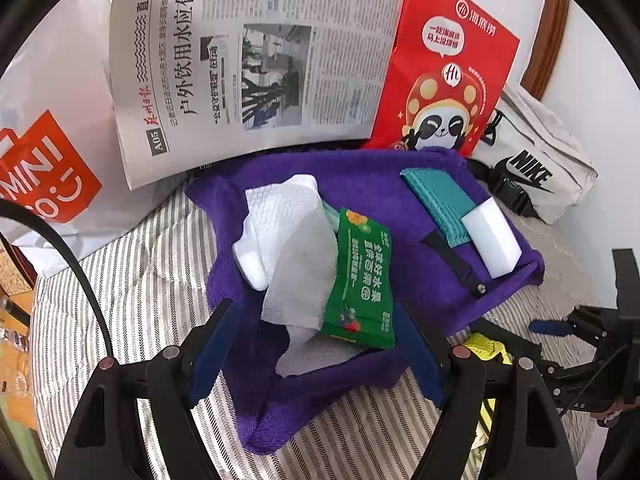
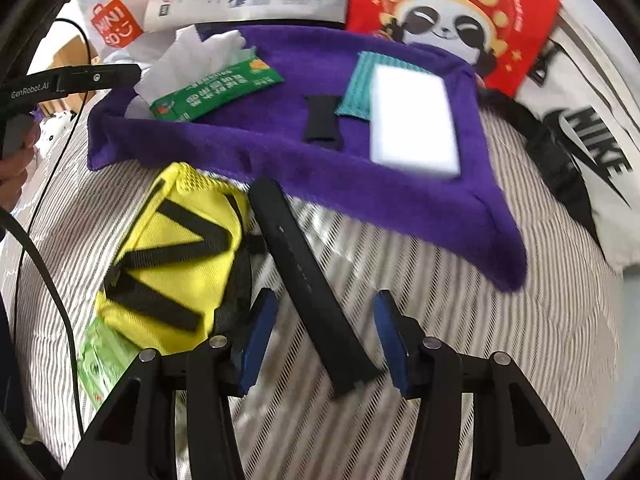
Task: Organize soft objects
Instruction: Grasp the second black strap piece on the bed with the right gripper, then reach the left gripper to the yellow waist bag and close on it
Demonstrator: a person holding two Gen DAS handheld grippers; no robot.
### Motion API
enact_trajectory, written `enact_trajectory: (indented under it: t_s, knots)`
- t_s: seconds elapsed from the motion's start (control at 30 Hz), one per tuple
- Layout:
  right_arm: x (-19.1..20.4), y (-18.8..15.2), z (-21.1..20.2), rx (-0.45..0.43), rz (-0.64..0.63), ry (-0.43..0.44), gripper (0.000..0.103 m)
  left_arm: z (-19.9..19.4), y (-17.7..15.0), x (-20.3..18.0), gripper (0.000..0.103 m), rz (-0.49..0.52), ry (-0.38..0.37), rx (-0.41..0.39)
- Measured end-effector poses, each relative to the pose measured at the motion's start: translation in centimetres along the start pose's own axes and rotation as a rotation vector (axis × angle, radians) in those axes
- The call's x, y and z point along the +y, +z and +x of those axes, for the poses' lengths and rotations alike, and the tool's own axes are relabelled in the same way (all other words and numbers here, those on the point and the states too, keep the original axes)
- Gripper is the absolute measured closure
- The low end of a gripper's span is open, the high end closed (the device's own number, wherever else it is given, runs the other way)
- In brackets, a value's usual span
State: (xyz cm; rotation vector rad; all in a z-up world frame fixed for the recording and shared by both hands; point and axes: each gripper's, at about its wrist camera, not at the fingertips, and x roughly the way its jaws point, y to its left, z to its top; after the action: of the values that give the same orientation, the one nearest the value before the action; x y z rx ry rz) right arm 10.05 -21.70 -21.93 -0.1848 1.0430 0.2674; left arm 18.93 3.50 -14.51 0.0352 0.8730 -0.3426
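Black strap (image 2: 316,300) lies between open right gripper (image 2: 320,336) fingers

A white canvas bag (image 1: 532,168) at the bed's far right edge carried the black word "NIKE" with the swoosh logo. A white plastic shopping bag (image 1: 48,128) at the far left edge showed an orange panel reading "MINISO", partly cut off. The propped newspaper (image 1: 256,60) at the far edge bore the page code "A05" and a large Chinese headline, "户外饮用水应有管理". The red paper bag (image 1: 444,64) beside it displayed the white Chinese brand "海底捞", a round logo and a cartoon panda. A green tissue packet (image 1: 362,276) on the purple towel (image 1: 360,184) had white Chinese lettering, too small to read surely. In the right wrist view, the left hand-held gripper (image 2: 100,78) arm read "GenRobot.AI".
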Motion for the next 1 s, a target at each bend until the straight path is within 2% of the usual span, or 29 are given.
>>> enact_trajectory:
  t_s: [0.03,0.07,0.3,0.4,0.5,0.6,0.83,1.0]
  knots:
    - [0.1,0.2,0.1,-0.006,0.004,0.023,0.069,0.0,0.0,0.0,0.026,0.001,0.002,0.002]
    - [0.1,0.4,0.1,-0.007,0.015,0.035,0.074,0.0,0.0,0.0,0.026,0.001,0.002,0.002]
    - [-0.6,-1.1,-0.8,0.025,0.135,0.010,0.084,0.0,-0.1,0.5,0.026,-0.022,-0.009,0.009]
    - [-0.1,-2.0,-1.3,0.050,0.158,0.025,0.084,-0.2,-0.1,0.4,0.026,-0.016,-0.016,0.007]
    - [1.2,-1.7,-1.0,0.044,0.107,0.002,0.080,-0.5,0.0,0.1,0.026,-0.005,-0.021,0.000]
    - [0.9,-1.1,-0.6,0.038,0.122,0.016,0.079,-0.5,-0.1,0.0,0.026,0.000,-0.014,0.002]
    - [1.1,-0.4,-0.3,0.003,0.065,-0.007,0.082,-0.2,-0.1,0.0,0.026,-0.004,-0.014,0.013]
    - [0.7,-0.8,-0.5,0.007,0.127,0.005,0.082,-0.1,-0.2,-0.5,0.026,0.023,-0.015,0.015]
